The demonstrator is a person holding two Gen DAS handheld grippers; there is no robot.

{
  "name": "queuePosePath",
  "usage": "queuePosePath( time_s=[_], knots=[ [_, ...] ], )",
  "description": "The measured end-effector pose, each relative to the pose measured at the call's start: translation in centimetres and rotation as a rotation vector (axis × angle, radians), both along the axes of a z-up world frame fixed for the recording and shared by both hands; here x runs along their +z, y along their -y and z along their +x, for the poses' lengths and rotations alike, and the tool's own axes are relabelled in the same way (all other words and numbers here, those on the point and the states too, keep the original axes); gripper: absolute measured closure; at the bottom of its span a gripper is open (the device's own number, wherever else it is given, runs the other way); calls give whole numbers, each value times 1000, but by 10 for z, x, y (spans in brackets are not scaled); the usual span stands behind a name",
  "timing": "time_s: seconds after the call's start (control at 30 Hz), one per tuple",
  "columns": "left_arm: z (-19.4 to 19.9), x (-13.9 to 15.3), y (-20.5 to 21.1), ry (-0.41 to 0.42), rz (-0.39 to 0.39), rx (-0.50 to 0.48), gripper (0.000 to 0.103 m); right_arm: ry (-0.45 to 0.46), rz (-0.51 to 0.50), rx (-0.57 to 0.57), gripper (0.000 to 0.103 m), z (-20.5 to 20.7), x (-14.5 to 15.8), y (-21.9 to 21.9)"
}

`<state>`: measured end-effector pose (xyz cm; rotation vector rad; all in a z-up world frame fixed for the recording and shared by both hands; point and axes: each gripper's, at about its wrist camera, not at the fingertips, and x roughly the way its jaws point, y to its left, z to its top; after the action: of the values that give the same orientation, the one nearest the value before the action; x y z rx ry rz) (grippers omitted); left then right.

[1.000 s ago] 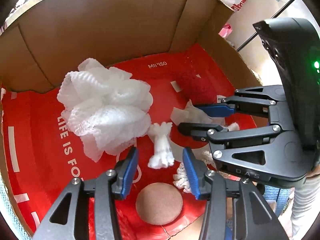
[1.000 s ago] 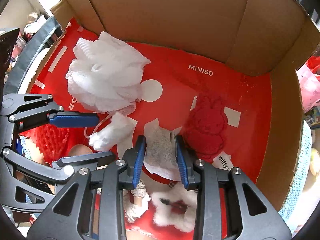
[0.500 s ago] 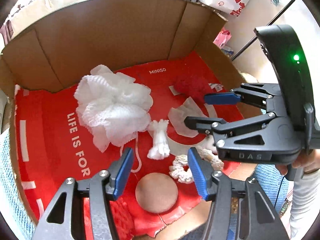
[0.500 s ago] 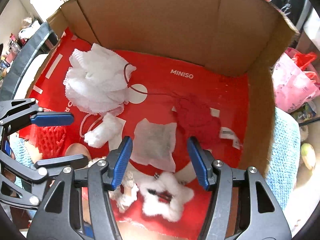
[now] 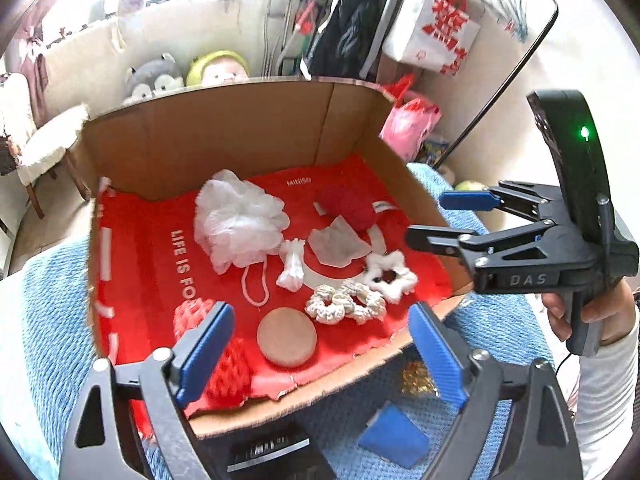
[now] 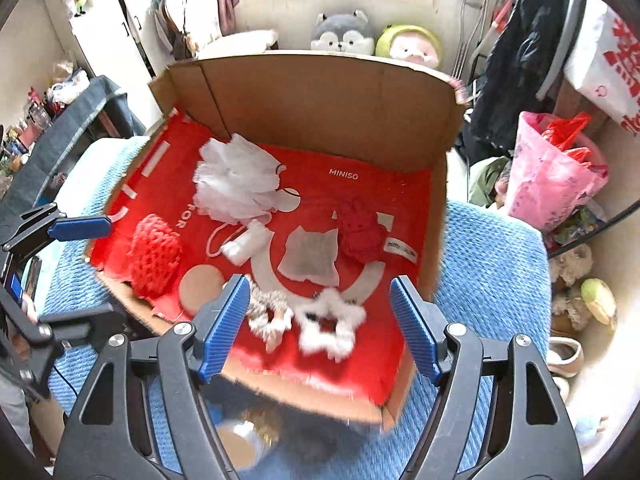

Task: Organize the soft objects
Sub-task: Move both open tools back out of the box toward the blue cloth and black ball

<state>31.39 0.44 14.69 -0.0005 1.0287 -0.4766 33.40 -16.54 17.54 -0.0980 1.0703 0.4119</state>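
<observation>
From my left wrist: my left gripper hangs above the near edge of the cardboard box, its jaws just spread wide and holding nothing. Inside, on the red liner, lie the white mesh pouf, the gauze square, the white star scrunchie and the round tan sponge, each apart. My right gripper hovers at the box's right wall.

From my right wrist: the right gripper has just been opening too, with nothing between its blue pads; the gauze square lies flat beyond. I judge both placements done; next comes another loose item outside the box.
</observation>
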Motion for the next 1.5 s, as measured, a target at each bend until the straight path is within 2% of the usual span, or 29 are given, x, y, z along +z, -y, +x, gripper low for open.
queuePosePath(
  time_s=[0.17, 0.33, 0.5, 0.6, 0.83, 1.13, 1.3, 1.5],
  knots=[
    [-31, 20, -18, 70, -22, 42, 5, 57, 9, -15, 22, -33, 18, 18],
    [-62, 29, -39, 135, -32, 96, 2, 94, 27, -37, 22, -70, 28, 40],
    [-95, 32, -59, 178, -33, 134, 1, 152, 35, -69, 17, -110, 34, 64],
    [-119, 34, -74, 214, -59, 163, 0, 187, 42, -77, 17, -138, 37, 76],
    [-174, 34, -98, 294, -82, 220, 0, 259, 68, -81, 14, -201, 33, 89],
    [-244, 10, -86, 377, -110, 229, 0, 312, 81, -103, 13, -269, -4, 80],
    [-267, -17, -67, 372, -167, 217, 0, 347, 97, -142, 13, -292, -24, 70],
    [-283, -37, -45, 426, -131, 244, 0, 393, 118, -158, 13, -306, -39, 54]
  ],
)
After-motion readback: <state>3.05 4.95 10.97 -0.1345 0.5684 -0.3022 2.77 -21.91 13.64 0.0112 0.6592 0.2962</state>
